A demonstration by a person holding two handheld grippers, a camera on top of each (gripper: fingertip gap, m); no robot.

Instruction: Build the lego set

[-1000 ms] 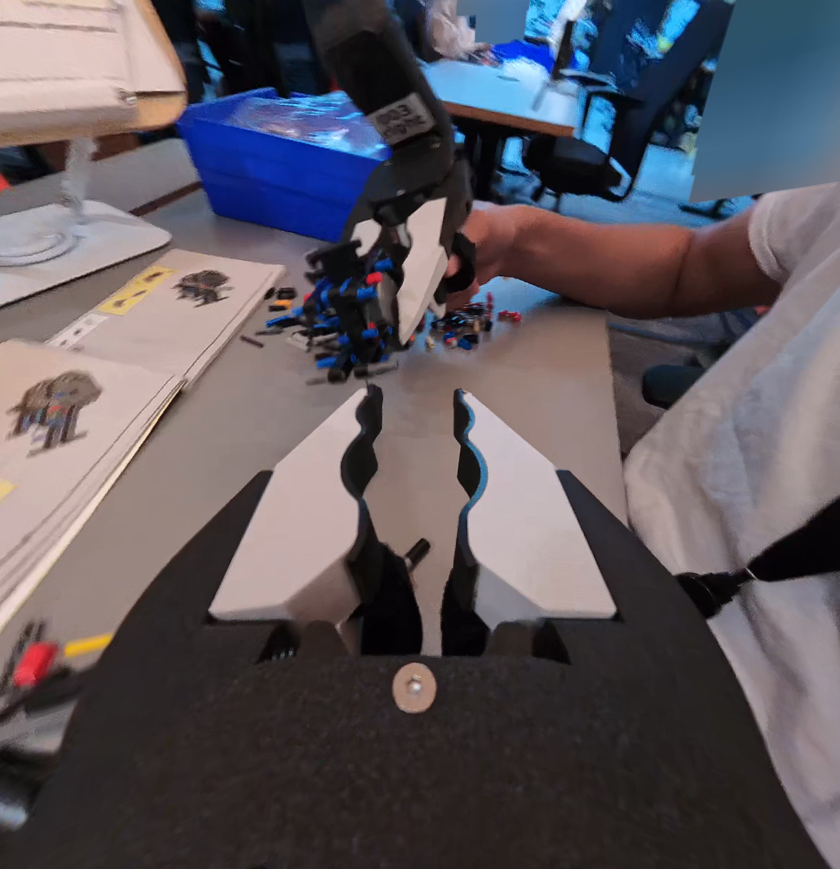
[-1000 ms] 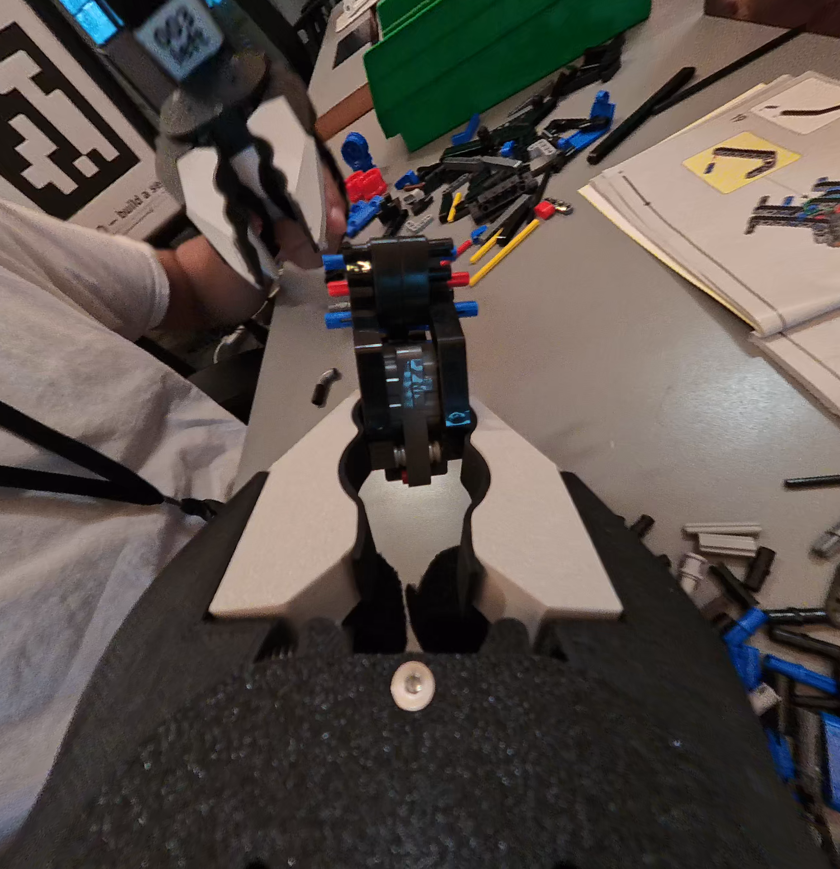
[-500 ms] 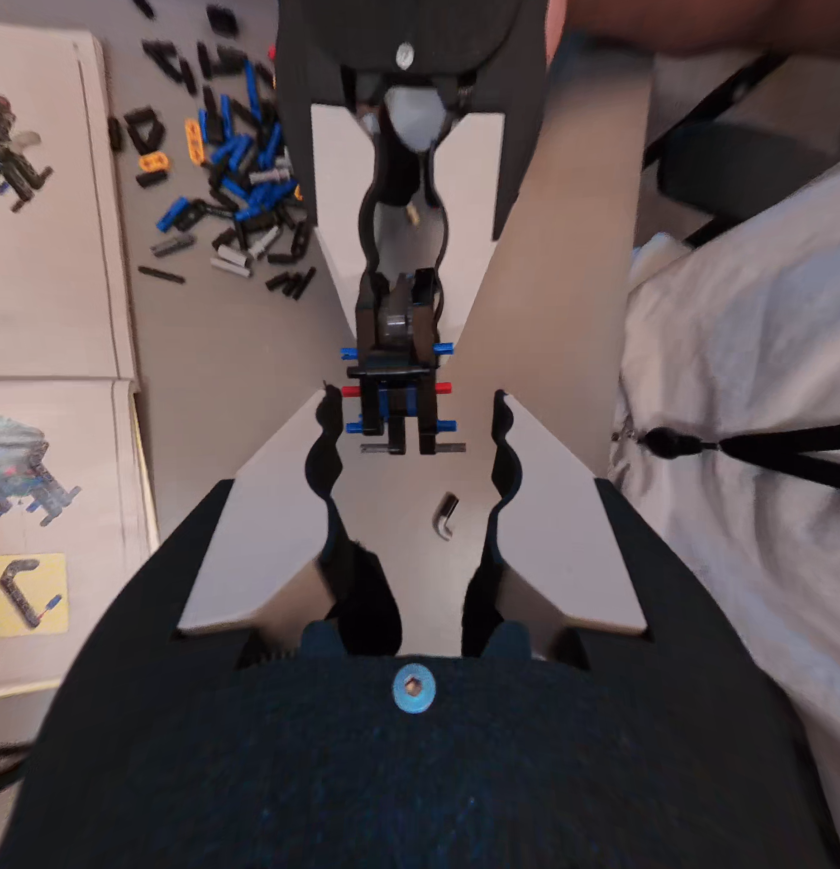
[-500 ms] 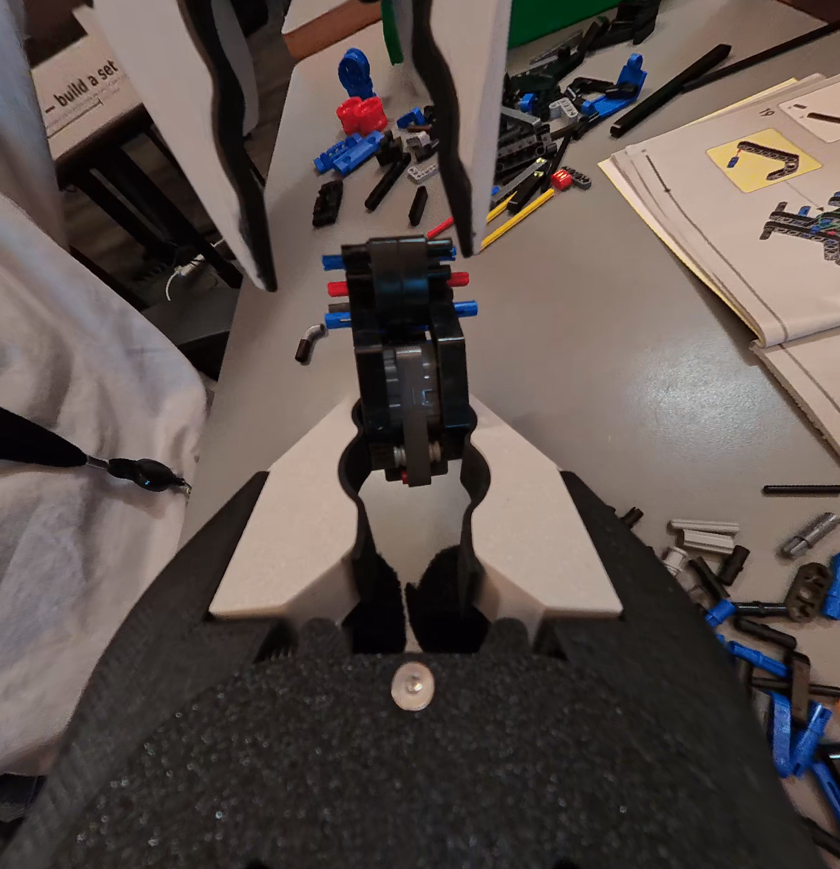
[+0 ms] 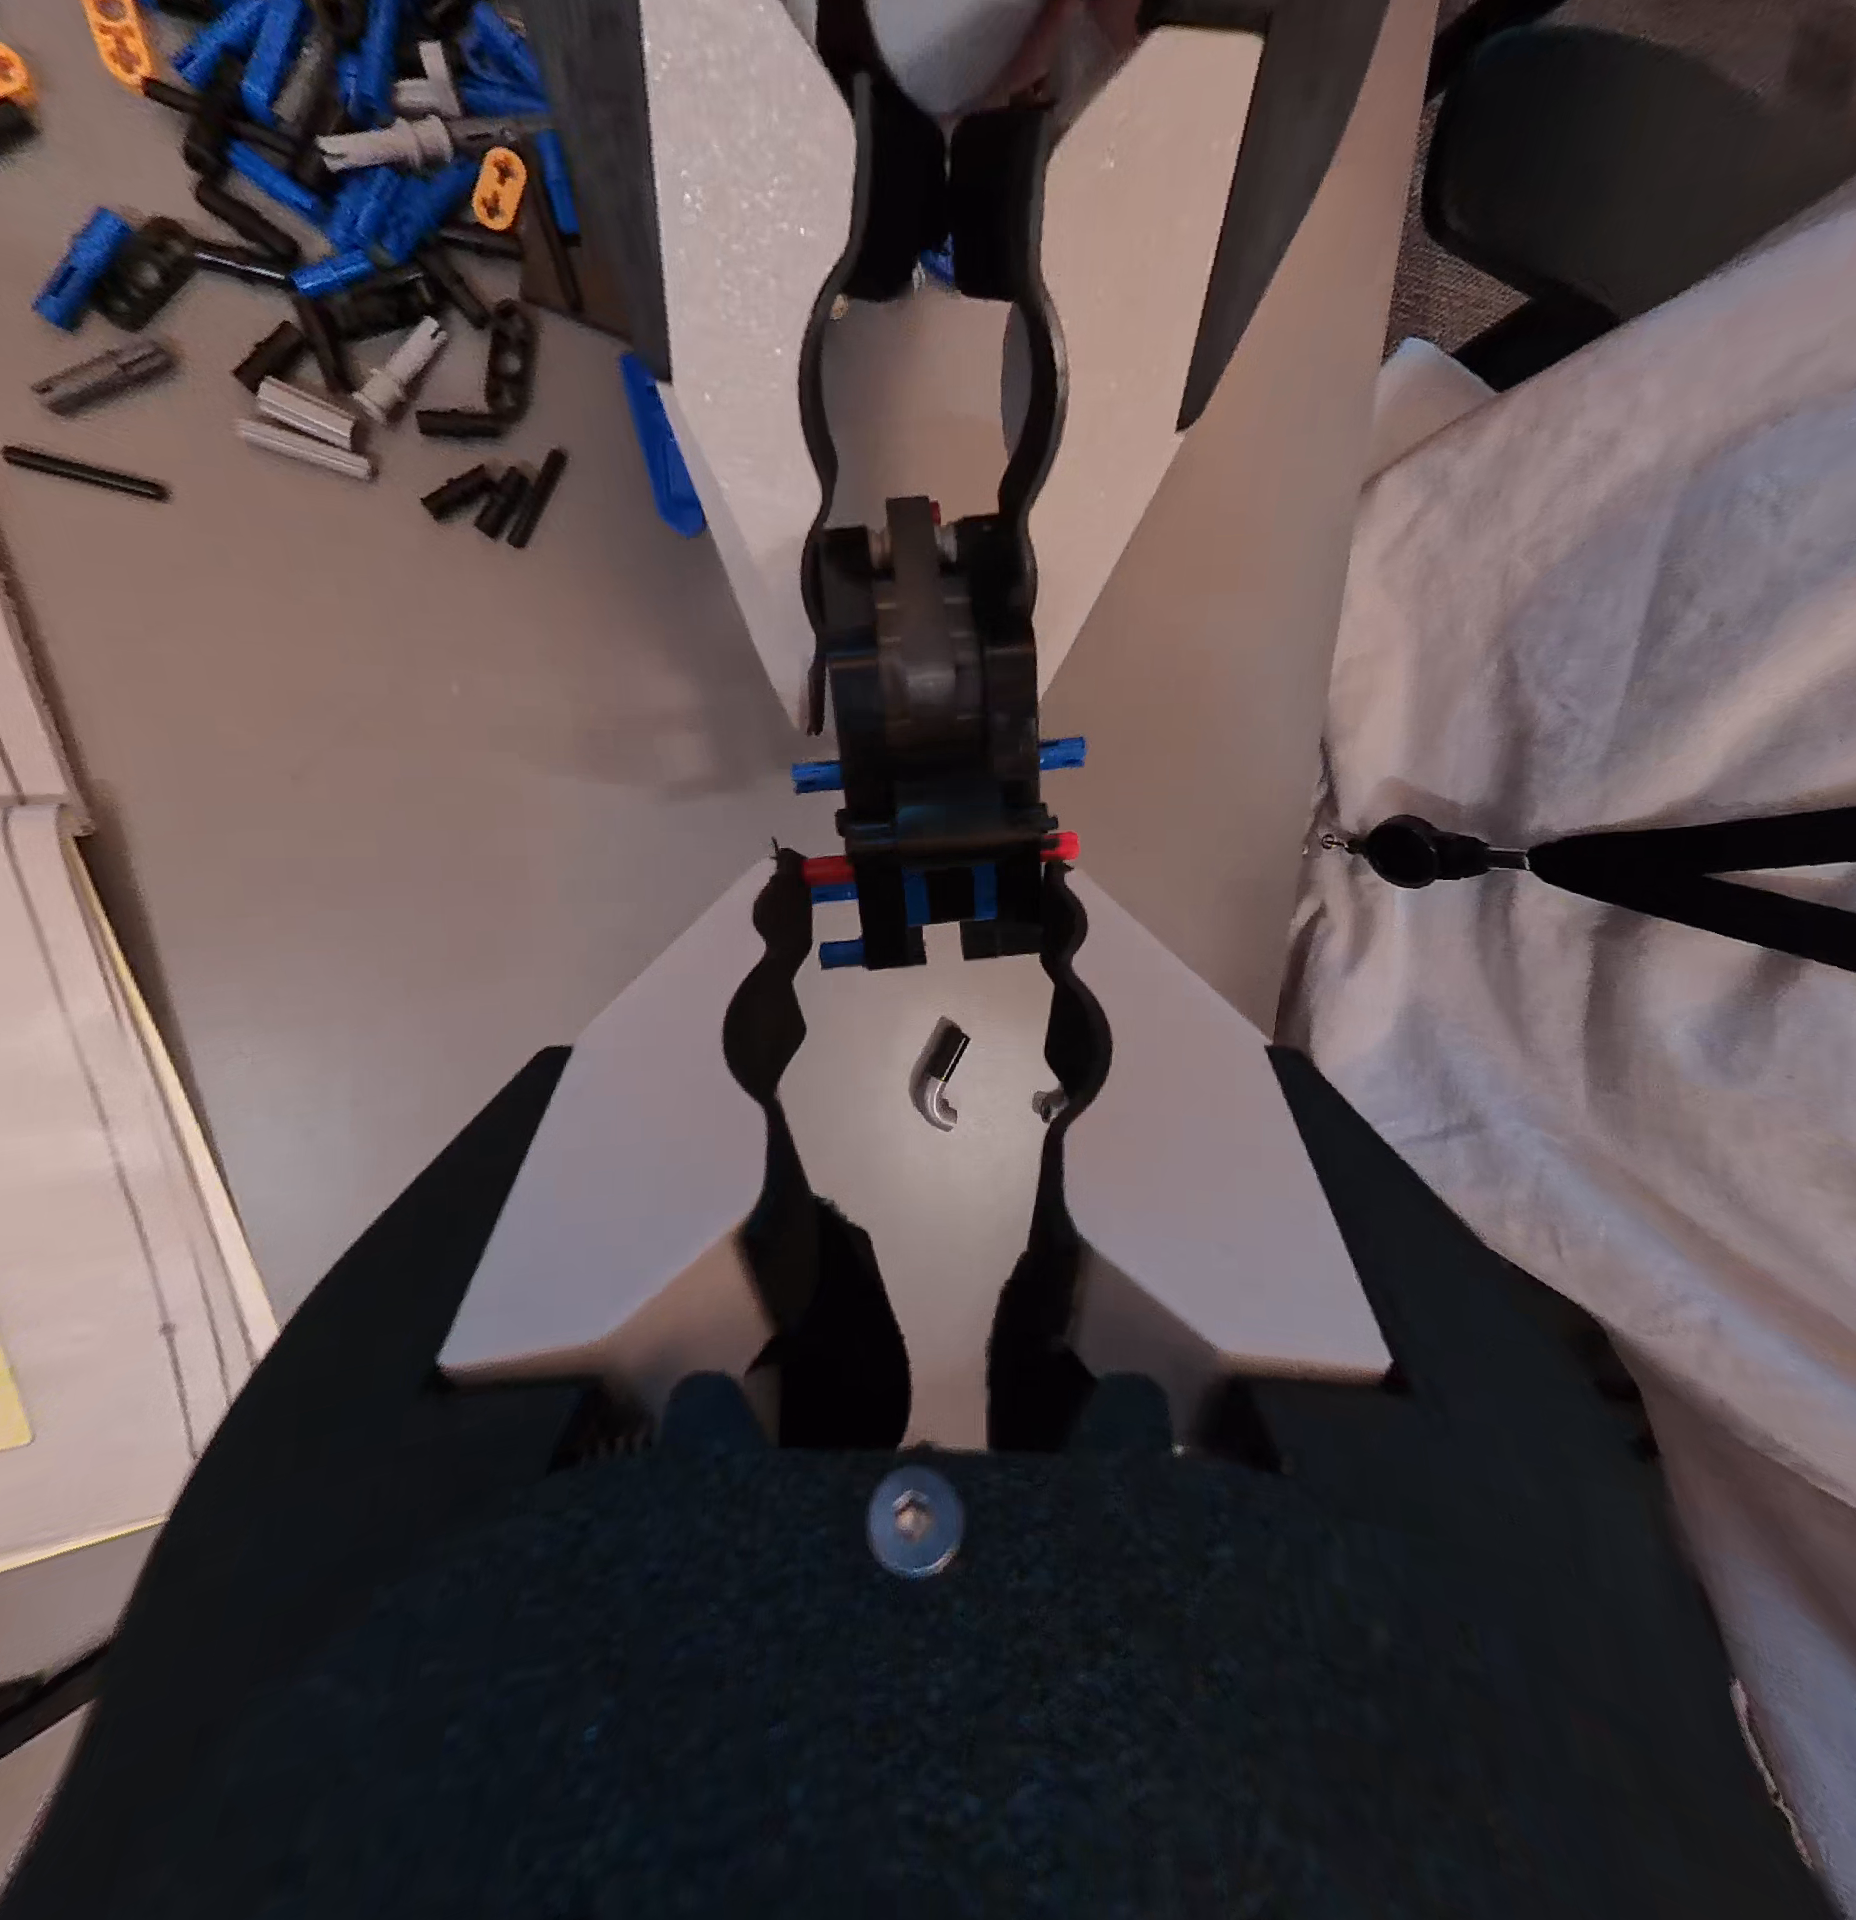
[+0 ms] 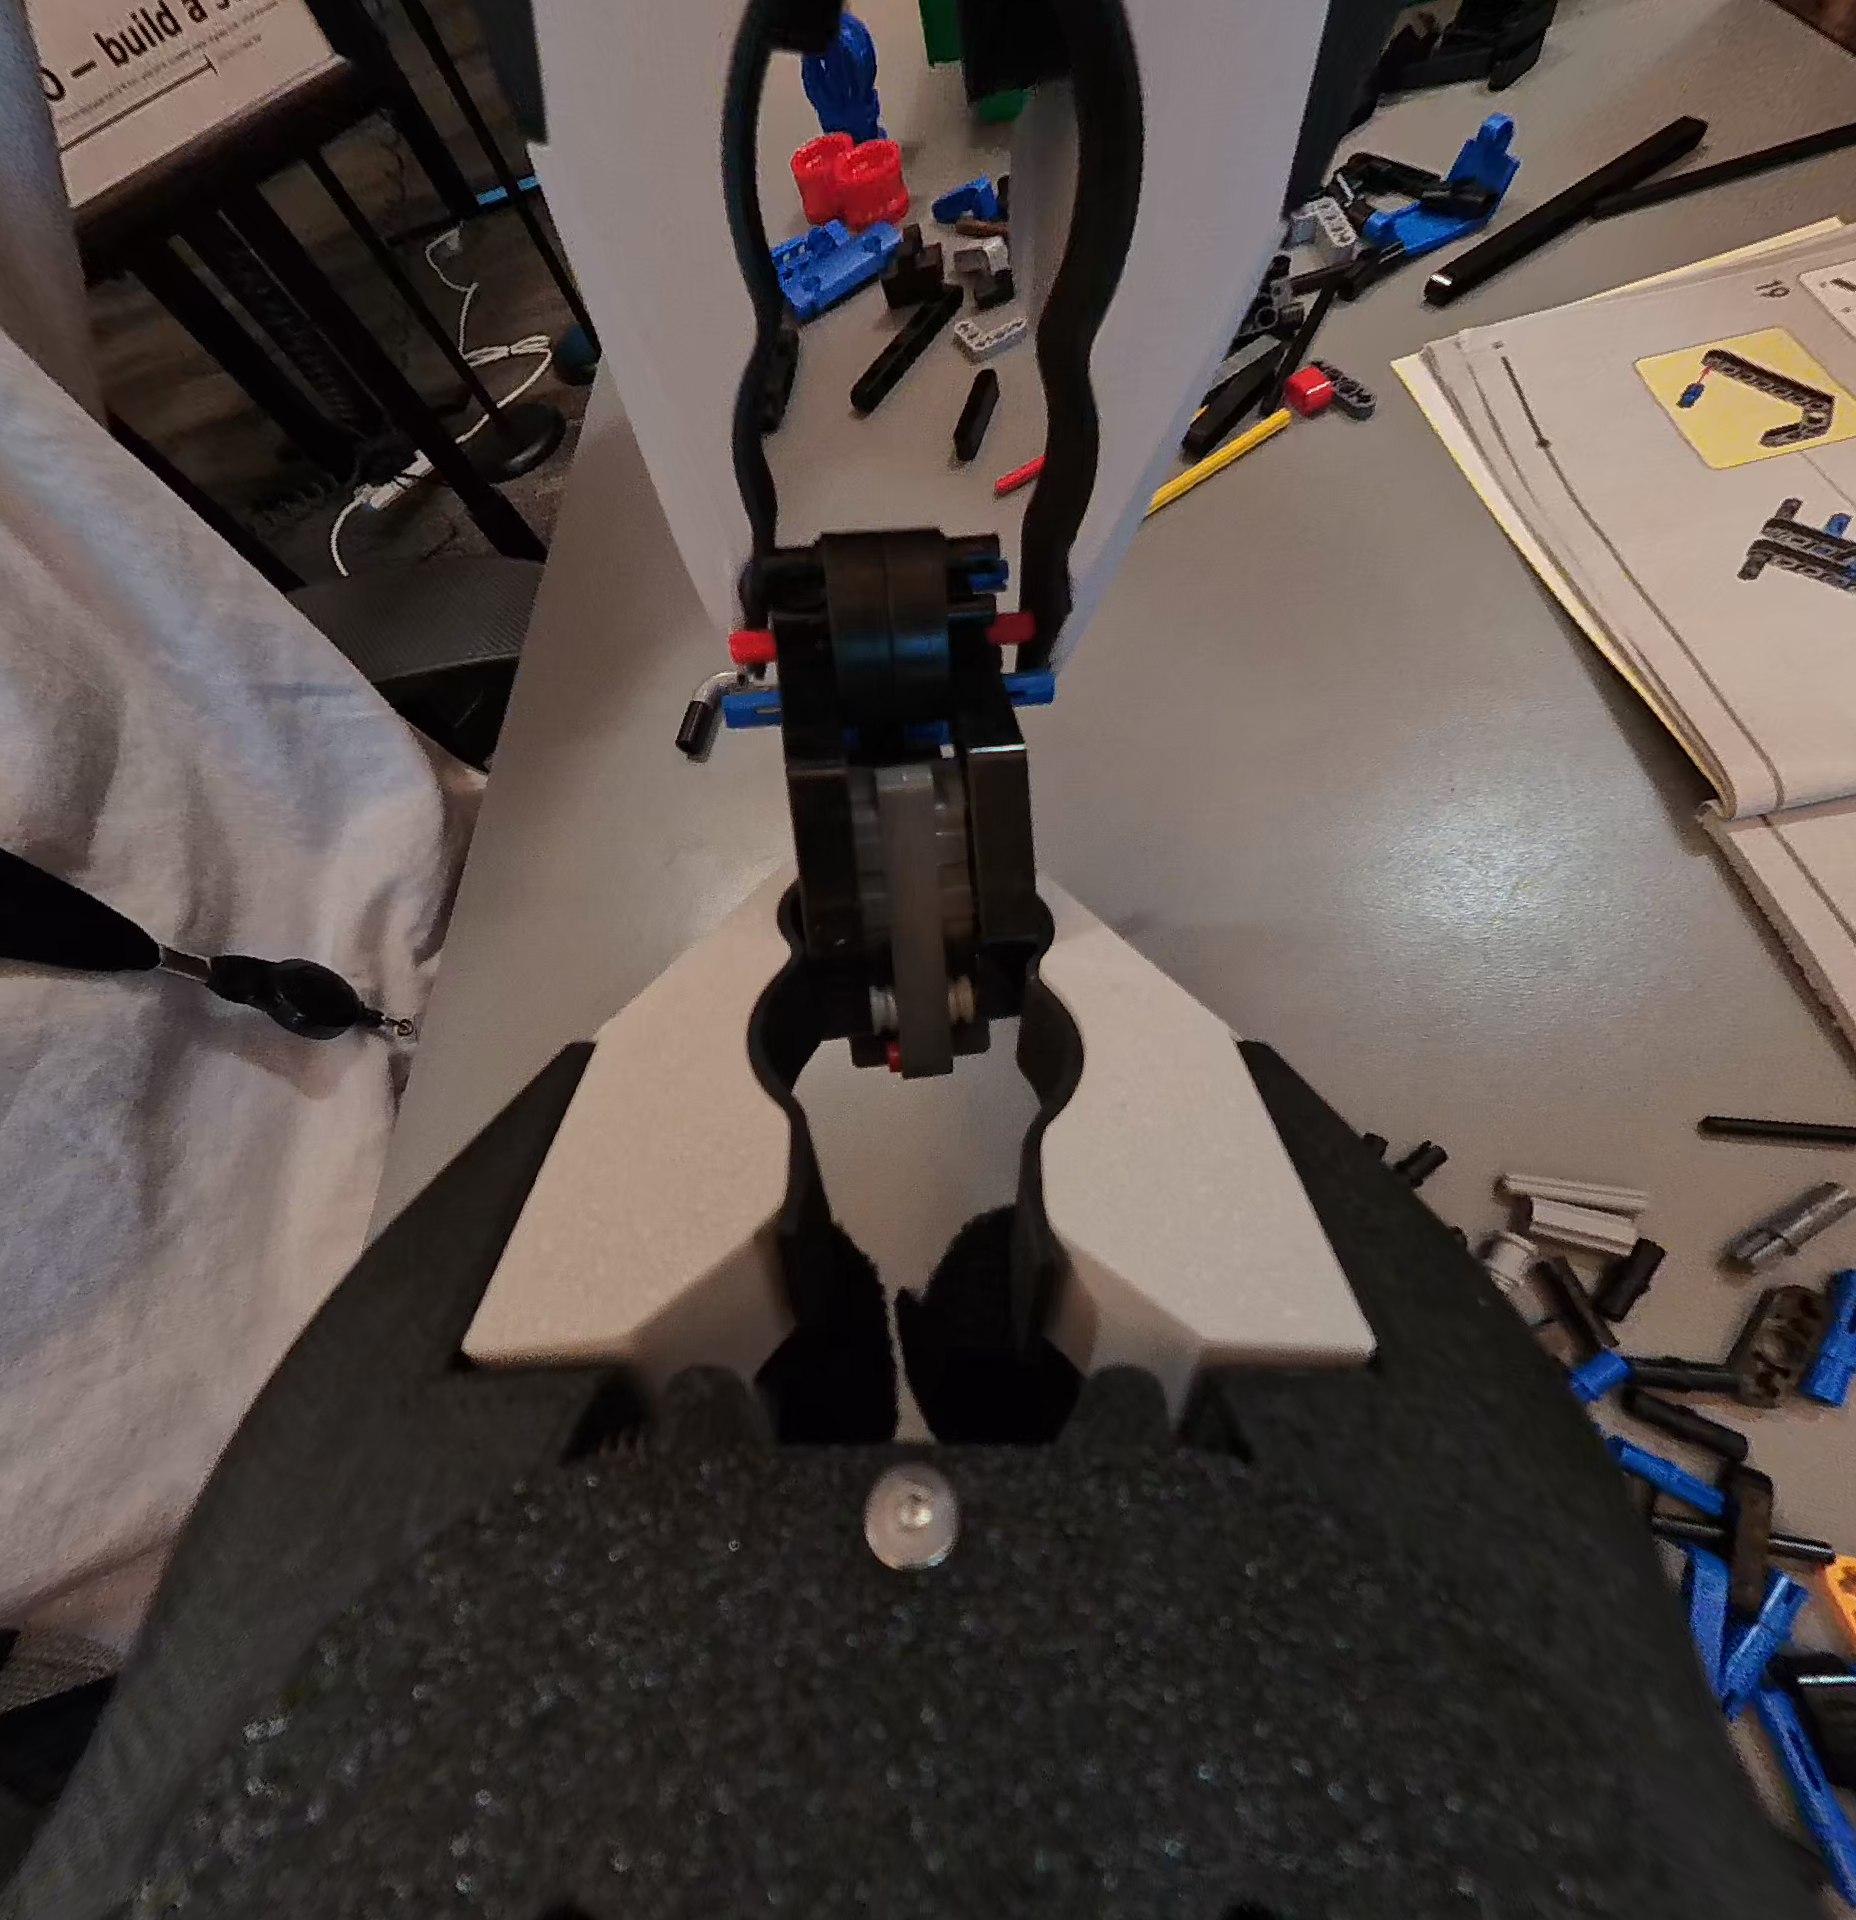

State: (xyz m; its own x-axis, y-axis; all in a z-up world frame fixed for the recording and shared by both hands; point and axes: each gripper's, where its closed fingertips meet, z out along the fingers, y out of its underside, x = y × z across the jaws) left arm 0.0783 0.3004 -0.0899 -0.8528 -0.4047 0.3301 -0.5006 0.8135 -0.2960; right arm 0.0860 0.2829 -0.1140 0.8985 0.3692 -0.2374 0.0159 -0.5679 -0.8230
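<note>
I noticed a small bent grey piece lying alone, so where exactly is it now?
In the left wrist view the bent grey piece lies on the grey table between the open left gripper fingers, just below the lego assembly that the right gripper holds.

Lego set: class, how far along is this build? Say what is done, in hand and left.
Done: a small black sub-assembly with blue and red pins. In hand: the right gripper clamps it; the open left gripper brackets its far end. Left: loose pieces and a bent grey piece lie unused on the table.
</note>
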